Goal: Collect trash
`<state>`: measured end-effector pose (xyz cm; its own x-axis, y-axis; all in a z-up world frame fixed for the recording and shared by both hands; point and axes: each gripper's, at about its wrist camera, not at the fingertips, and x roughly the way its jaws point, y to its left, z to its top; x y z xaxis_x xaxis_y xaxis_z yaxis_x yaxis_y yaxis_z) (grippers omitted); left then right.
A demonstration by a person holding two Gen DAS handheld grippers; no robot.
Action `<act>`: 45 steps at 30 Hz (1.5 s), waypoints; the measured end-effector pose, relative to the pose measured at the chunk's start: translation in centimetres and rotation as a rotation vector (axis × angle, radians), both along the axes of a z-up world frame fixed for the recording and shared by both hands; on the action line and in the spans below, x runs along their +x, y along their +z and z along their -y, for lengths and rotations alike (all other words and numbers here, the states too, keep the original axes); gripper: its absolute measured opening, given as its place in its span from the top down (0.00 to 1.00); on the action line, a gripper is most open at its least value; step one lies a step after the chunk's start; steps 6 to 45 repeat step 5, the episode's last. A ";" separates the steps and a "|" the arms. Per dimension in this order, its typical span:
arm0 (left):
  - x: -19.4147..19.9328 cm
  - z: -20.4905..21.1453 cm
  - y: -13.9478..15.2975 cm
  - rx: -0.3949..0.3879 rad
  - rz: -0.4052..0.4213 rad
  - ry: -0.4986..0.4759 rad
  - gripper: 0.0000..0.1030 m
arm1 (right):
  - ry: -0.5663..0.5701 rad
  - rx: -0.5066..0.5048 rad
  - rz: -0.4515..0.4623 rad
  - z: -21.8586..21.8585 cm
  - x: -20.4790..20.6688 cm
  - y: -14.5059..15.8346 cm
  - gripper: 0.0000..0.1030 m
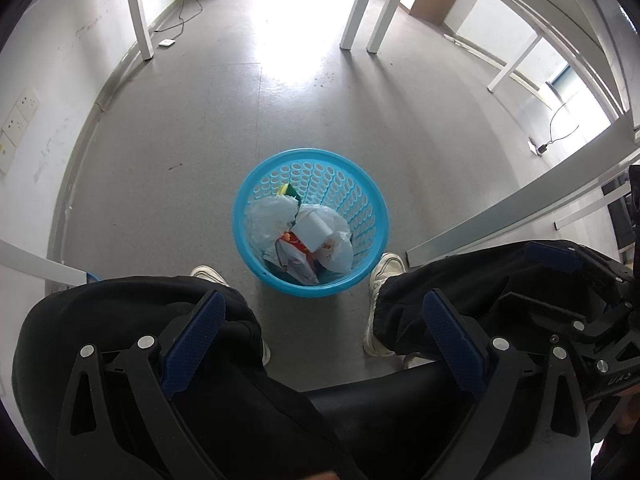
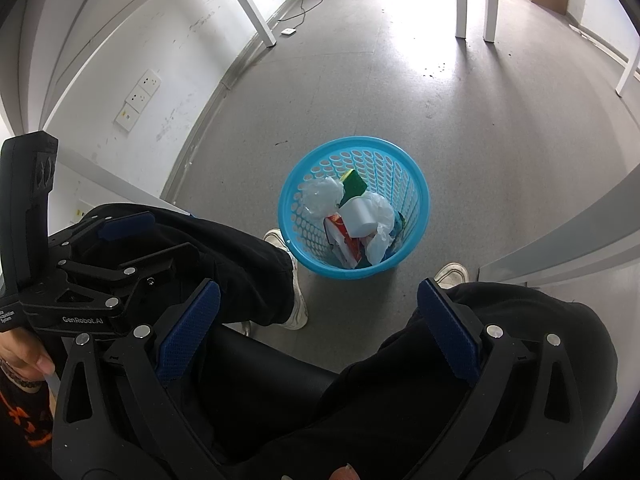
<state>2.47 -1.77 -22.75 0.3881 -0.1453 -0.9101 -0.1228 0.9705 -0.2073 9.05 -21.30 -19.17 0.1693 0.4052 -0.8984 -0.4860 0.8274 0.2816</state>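
Both our grippers sit low over the knees, pointing down: left gripper [image 1: 324,312] and right gripper [image 2: 318,304] spread wide, holding nothing. Ahead between our shoes, blue basket [image 1: 362,188] on the floor holds the trash [image 1: 316,236].

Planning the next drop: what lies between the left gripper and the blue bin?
In the left wrist view, between the left gripper and the blue bin: the person's knees in black trousers and bare grey floor.

Grey speckled floor [image 1: 200,128] shines with far window light; white table legs [image 1: 138,8] stand near scuffed white walls [image 2: 172,36] with sockets [image 2: 138,98].
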 end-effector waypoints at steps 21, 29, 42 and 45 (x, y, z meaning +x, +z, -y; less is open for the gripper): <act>0.1 0.0 0.0 0.006 -0.006 0.004 0.06 | -0.001 0.001 -0.001 0.0 0.0 0.0 0.08; 0.1 0.0 0.0 0.006 -0.006 0.004 0.06 | -0.001 0.001 -0.001 0.0 0.0 0.0 0.08; 0.1 0.0 0.0 0.006 -0.006 0.004 0.06 | -0.001 0.001 -0.001 0.0 0.0 0.0 0.08; 0.1 0.0 0.0 0.006 -0.006 0.004 0.06 | -0.001 0.001 -0.001 0.0 0.0 0.0 0.08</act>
